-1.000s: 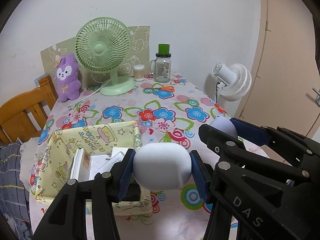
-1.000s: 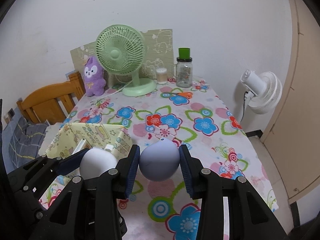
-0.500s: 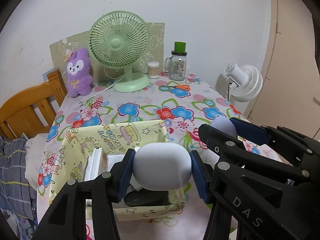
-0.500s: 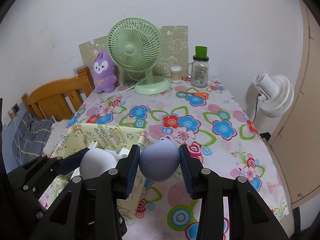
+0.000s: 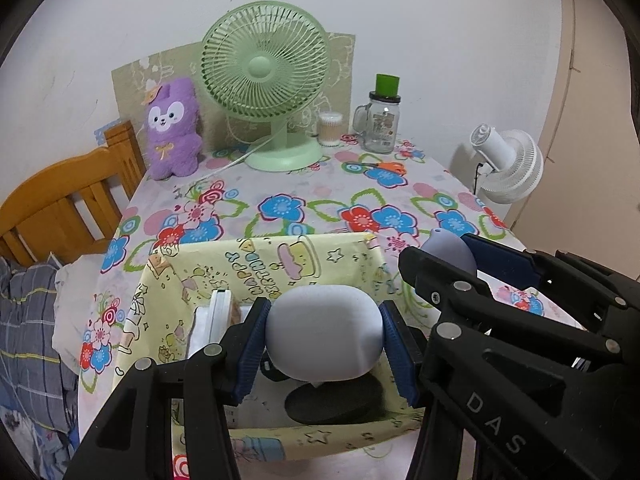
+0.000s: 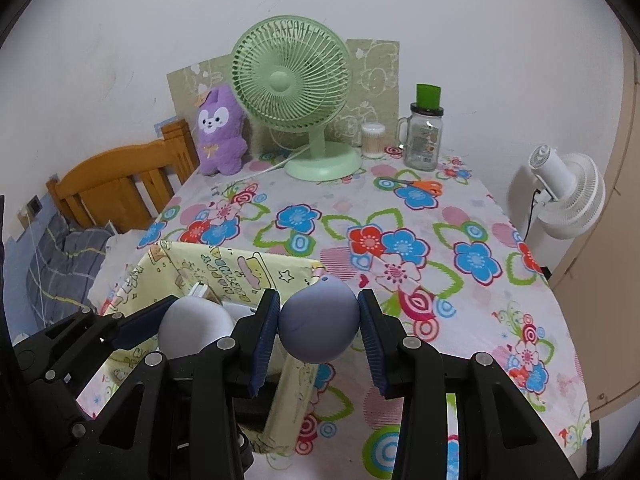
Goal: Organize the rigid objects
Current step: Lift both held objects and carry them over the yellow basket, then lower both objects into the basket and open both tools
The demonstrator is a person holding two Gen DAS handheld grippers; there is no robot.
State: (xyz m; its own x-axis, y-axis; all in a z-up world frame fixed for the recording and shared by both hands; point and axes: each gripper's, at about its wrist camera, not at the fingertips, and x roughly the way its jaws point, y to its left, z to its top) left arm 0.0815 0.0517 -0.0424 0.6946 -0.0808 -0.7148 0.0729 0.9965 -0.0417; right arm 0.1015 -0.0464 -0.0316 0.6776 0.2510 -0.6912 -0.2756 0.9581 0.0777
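On the left, the left gripper [image 5: 324,344] has its jaws clenched on a pale rounded object [image 5: 325,332], which now hangs directly over the open yellow box [image 5: 280,264]; a second ago the box sat lower and off to the left of these jaws, so the hand has carried its load forward until the box lies beneath and behind it. Under the jaws, inside the box, lie a white flat item [image 5: 218,316] to the left and a dark round thing [image 5: 336,400] below. Further right, the right gripper [image 6: 318,328] is grasping a lilac egg-shaped object [image 6: 318,326], jaws tight on its sides; it has travelled the same way and now hovers at the box's right wall, roughly above the rim rather than clearly inside. Beyond both jaws the flowered desk [image 6: 460,216] carries a green fan [image 6: 292,92], a purple plush [image 6: 220,132], a jar [image 6: 424,140] and scissors [image 6: 416,186]. Judging by this, both objects are nearly placed: the pale one looks ready to lower and let go, while the lilac one probably needs a little more leftward travel first.
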